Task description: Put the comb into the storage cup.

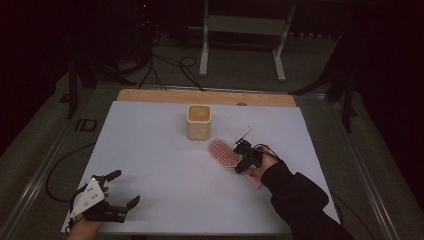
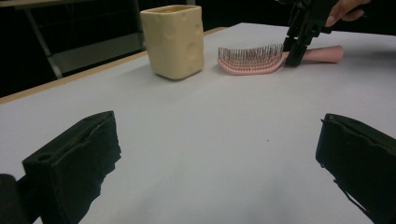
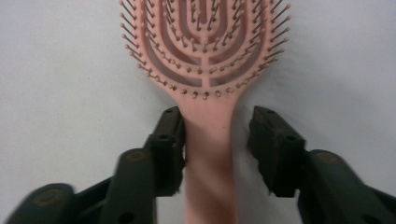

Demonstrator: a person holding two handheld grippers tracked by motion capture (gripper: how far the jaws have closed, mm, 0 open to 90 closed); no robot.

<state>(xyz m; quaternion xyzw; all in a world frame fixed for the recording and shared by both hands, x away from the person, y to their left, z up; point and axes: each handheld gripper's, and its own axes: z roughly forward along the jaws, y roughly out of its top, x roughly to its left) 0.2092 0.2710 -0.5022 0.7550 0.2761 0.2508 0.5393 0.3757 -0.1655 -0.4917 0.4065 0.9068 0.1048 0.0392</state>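
On the white table sheet (image 1: 165, 190) in front of you, everything sits toward the far and right part, with the near left bare except for your own tool. The cream cup (image 1: 199, 122) is the biggest thing on the sheet: it stands upright near the far edge, about midway across. Just to its right and a little nearer lies the pink hairbrush (image 1: 224, 153), bristles up, its oval head pointing toward the cup and its handle running back toward your right hand; cup and brush sit near each other but apart.

Your right gripper (image 1: 243, 154) is down over the brush's neck, where the handle meets the head. In the right gripper view its jaws straddle the handle (image 3: 208, 154): the left jaw is against it, the right one stands off with a sliver of sheet showing between, so the brush is not pinched yet.

Your left gripper (image 1: 120, 192) rests at the near left corner, well apart from cup and brush, its jaws spread wide with nothing between them.
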